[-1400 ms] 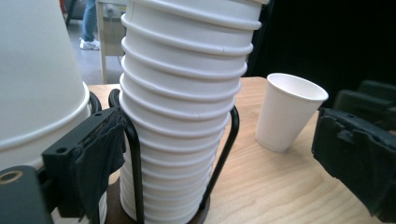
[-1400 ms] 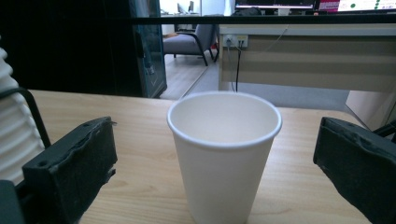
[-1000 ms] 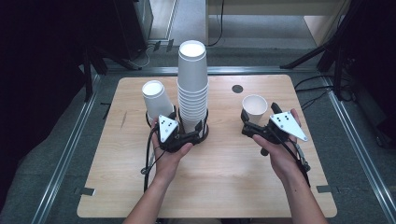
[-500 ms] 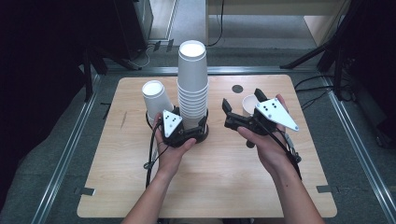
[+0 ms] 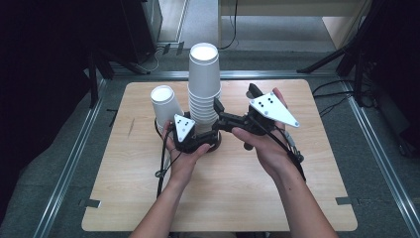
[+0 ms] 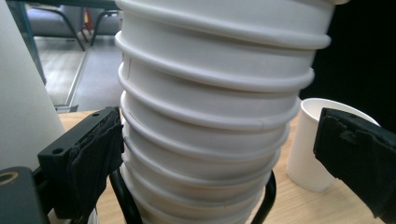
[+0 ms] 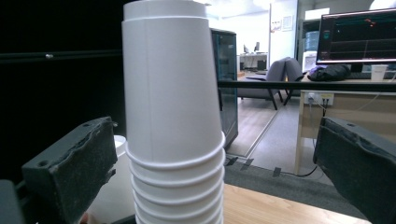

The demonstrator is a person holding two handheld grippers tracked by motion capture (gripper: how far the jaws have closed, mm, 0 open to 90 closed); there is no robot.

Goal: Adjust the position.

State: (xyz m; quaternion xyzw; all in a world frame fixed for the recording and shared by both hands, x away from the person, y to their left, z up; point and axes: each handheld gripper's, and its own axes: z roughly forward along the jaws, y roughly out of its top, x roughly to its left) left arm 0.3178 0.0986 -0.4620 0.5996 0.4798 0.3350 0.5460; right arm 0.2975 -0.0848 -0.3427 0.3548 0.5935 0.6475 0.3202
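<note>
At the left of the wooden table [image 5: 124, 198] stands a single upturned paper cup [image 5: 164, 105], apart from both tools; just to its right is the tall stack of cups [image 5: 203, 84], nested mouth-down and standing near the middle of the table, a little toward the far edge.

The left gripper [image 5: 200, 139] sits low at the foot of the stack; in the left gripper view its left pad lies against the lower rims of the stack [image 6: 210, 116] while the right pad stands off with a clear gap, so the jaws are wide and bracket the base rather than clamp it; I judge it is there to steady the pile. Beyond the right pad another cup [image 6: 310, 144] stands upright on the table.

The right gripper [image 5: 218, 115] comes in from the right at about mid-height of the stack; in the right gripper view the stack [image 7: 173, 116] stands between two well-parted pads, touching neither; its jaws are wide too.

The step in hand looks like lining up to pull the top cup off the pile. The next move likely calls for the right jaws to rise toward the top cup's rim and close on it alone; the left should pinch the lower cups so they stay down; too low a grip would lift several cups together.
</note>
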